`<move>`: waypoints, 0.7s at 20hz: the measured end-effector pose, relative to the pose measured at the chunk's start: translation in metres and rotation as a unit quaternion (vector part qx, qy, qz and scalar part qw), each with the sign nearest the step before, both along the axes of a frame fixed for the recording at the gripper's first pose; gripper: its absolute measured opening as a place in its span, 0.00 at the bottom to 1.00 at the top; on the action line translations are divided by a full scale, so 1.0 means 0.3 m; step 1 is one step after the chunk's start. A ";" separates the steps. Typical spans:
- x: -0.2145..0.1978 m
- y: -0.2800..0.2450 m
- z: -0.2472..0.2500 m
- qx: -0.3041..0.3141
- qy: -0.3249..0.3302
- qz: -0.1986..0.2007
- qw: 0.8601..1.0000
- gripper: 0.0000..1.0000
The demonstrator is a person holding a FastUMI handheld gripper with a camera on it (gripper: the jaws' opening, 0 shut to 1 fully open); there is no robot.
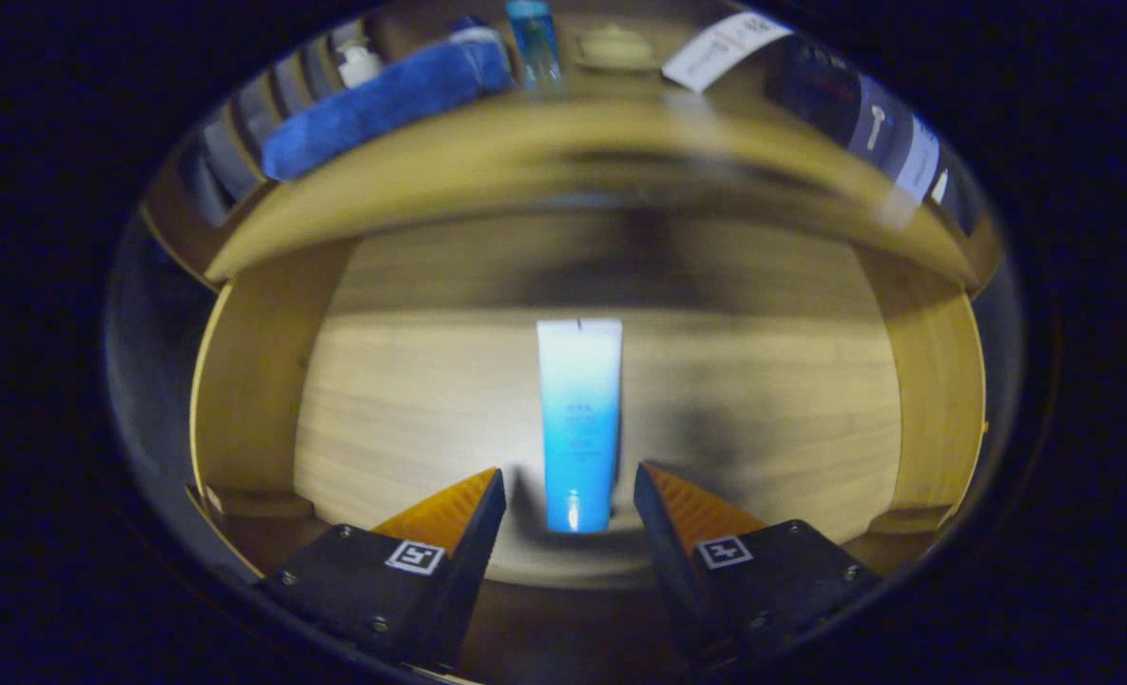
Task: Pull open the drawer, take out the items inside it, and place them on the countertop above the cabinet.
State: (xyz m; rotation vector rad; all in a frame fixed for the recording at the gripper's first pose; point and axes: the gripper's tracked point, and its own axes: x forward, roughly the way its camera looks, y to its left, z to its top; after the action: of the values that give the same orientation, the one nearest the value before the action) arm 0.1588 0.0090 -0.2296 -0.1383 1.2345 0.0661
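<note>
The hand-held gripper (570, 499), its wedge-shaped ribbed fingers spread apart and grasping nothing, hovers over an open wooden drawer (249, 400) where a smooth blue-and-white tube (579, 419) lies lengthwise between and just beyond the fingertips, with a fuzzy blue towel (382, 100) on the far countertop (544, 143).

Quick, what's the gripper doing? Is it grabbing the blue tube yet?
Gripper: open, holding nothing; the tube lies in the drawer, its cap end between the fingers, untouched.
</note>
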 end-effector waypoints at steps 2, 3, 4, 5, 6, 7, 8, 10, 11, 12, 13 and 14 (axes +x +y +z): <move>0.011 -0.012 0.009 -0.027 -0.019 0.019 0.999 0.59; 0.018 0.001 0.014 -0.026 -0.033 0.035 0.998 0.46; -0.004 0.004 0.018 -0.027 -0.032 0.052 0.998 0.42; 0.001 0.003 0.021 -0.021 -0.036 0.049 0.998 0.38; 0.001 -0.001 0.017 -0.013 -0.035 0.041 0.998 0.36; 0.013 0.002 0.018 0.001 -0.040 0.036 0.999 0.36; 0.018 0.019 0.036 0.025 -0.053 0.030 0.998 0.36; -0.001 0.055 0.066 0.069 -0.069 0.024 0.995 0.36; -0.002 0.057 0.078 0.076 -0.078 0.021 0.994 0.36; -0.002 0.061 0.084 0.084 -0.083 0.021 0.993 0.36; -0.004 0.071 0.098 0.095 -0.087 0.022 0.991 0.36; -0.012 0.086 0.113 0.107 -0.095 0.026 0.989 0.35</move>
State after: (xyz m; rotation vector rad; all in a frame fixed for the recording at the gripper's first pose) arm 0.1553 0.0347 -0.1957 0.0106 1.0254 0.2252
